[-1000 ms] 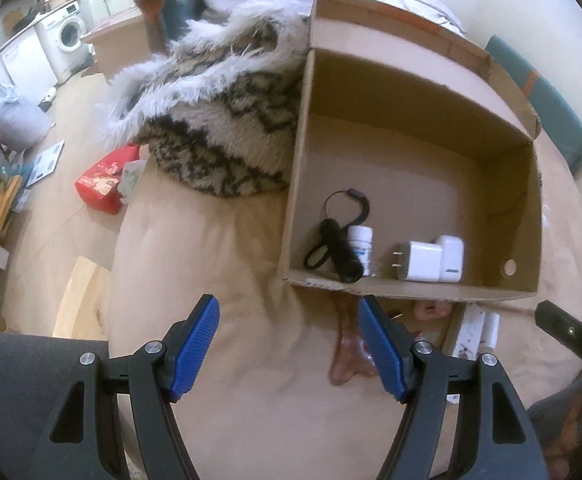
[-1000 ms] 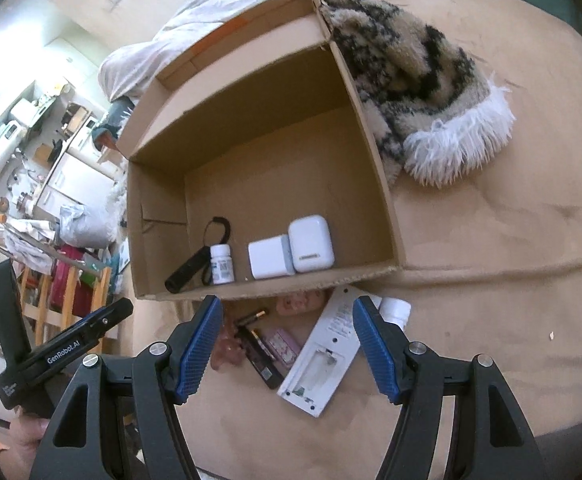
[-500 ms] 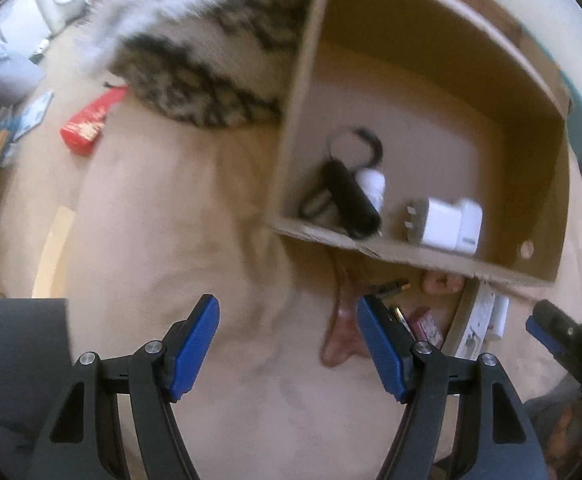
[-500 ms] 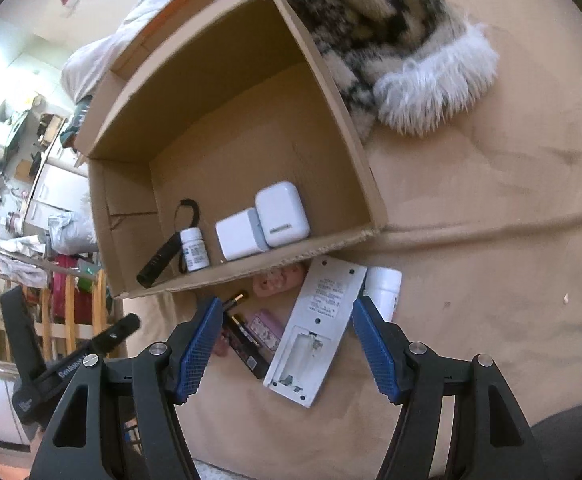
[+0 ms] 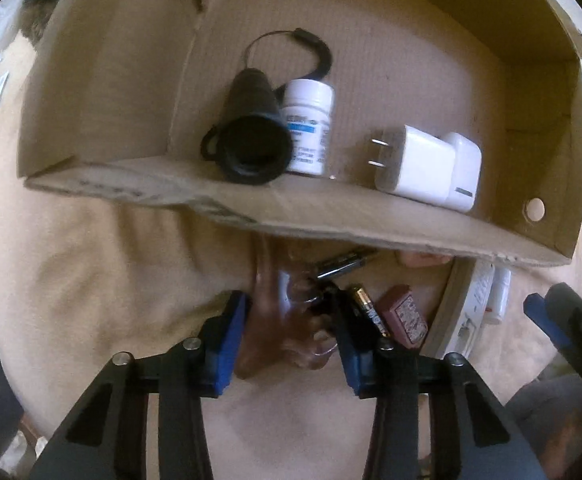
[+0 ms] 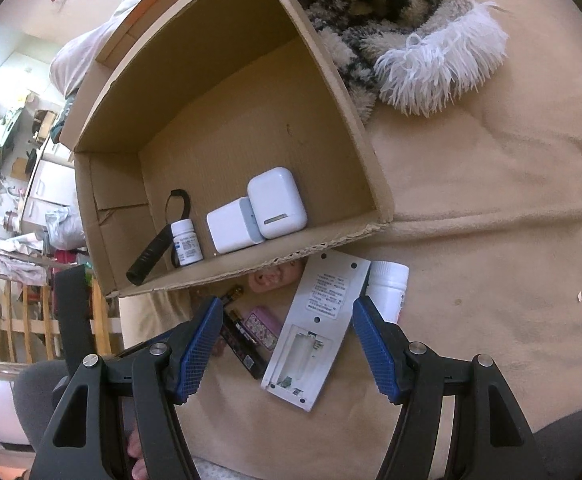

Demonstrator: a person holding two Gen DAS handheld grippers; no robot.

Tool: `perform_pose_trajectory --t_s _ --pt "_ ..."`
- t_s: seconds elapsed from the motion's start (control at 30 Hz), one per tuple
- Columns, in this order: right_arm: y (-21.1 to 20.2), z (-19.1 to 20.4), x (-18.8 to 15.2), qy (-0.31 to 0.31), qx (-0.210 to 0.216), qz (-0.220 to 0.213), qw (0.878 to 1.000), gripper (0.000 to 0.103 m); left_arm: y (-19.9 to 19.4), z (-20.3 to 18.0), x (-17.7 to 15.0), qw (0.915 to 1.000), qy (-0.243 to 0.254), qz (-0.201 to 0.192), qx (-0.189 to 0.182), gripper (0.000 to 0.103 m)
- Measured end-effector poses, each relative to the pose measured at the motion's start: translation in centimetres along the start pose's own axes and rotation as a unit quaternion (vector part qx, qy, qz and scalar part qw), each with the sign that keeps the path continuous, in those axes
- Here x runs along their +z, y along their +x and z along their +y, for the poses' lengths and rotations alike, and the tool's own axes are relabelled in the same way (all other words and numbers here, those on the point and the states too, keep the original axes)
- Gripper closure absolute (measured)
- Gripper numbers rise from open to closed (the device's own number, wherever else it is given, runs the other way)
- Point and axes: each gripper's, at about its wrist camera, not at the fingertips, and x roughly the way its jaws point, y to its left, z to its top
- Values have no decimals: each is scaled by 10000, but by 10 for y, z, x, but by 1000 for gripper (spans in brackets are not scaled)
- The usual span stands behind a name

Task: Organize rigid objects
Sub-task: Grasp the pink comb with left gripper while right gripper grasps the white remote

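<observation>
An open cardboard box (image 5: 331,216) (image 6: 251,264) lies on a beige bedcover and holds a black flashlight (image 5: 251,136), a white pill bottle (image 5: 309,128), a white charger plug (image 5: 411,168) and a white earbud case (image 6: 277,202). In front of it lie batteries (image 5: 367,310), a small pink box (image 5: 405,316), a white remote (image 6: 315,332) with its battery bay empty, and a white bottle (image 6: 387,284). My left gripper (image 5: 287,336) points down; its jaws are closing, and the pads touch both sides of a brown translucent hair clip (image 5: 291,320). My right gripper (image 6: 283,344) hangs open over the remote.
A furry black-and-cream blanket (image 6: 391,20) lies beside the box's far right wall. The beige bedcover (image 6: 491,240) stretches to the right. A pink ear-shaped item (image 6: 275,278) sits under the box's front edge. Wooden rails (image 6: 11,320) and room clutter stand off the left.
My left gripper has come down from above the bed to the items before the box, and its jaws have narrowed around the brown clip. The right gripper sank slightly, still open.
</observation>
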Motion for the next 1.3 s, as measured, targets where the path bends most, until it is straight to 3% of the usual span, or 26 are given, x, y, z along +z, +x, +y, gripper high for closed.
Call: perform_pose_trajectory --t_s 0.1,0.23,0.3,0.33,0.47,0.6,0.7,0.77,0.93,1.0,1.03,1.3 --pt "2 1 1 6 54 37 10000 32 -4 14 -1 9998 -175 113 -53 79" --pt "8 -4 -2 150 281 238 9992 32 -11 17 -8 9999 -51 86 9 80" --pt "12 -7 -2 242 377 359 9983 32 -10 19 -9 9999 -88 86 17 74" --pt "14 -7 -3 280 396 417 9980 32 -6 20 -8 9998 -152 124 67 64" --pt "20 -8 -5 317 348 537 9974 32 0 20 -7 9996 -206 184 76 51" --pt "21 -9 -5 329 347 524 9975 32 9 4 -7 9992 37 99 393 47" --pt "22 -9 -4 319 318 533 9976 32 13 0 -6 9982 171 -64 579 49" --pt "22 -9 -5 306 283 540 9977 32 10 -3 -7 9969 265 -106 729 64" --pt "24 -17 -6 447 340 646 9963 32 2 9 -7 9993 154 3 349 64" --pt "29 -18 -8 554 562 832 9934 40 -3 16 -11 9995 85 62 301 64" --pt "35 -17 -9 580 602 984 9916 51 -5 23 -14 9995 69 85 285 64" --pt "46 0 -8 319 116 952 9949 53 -25 36 -21 9974 254 -73 670 64"
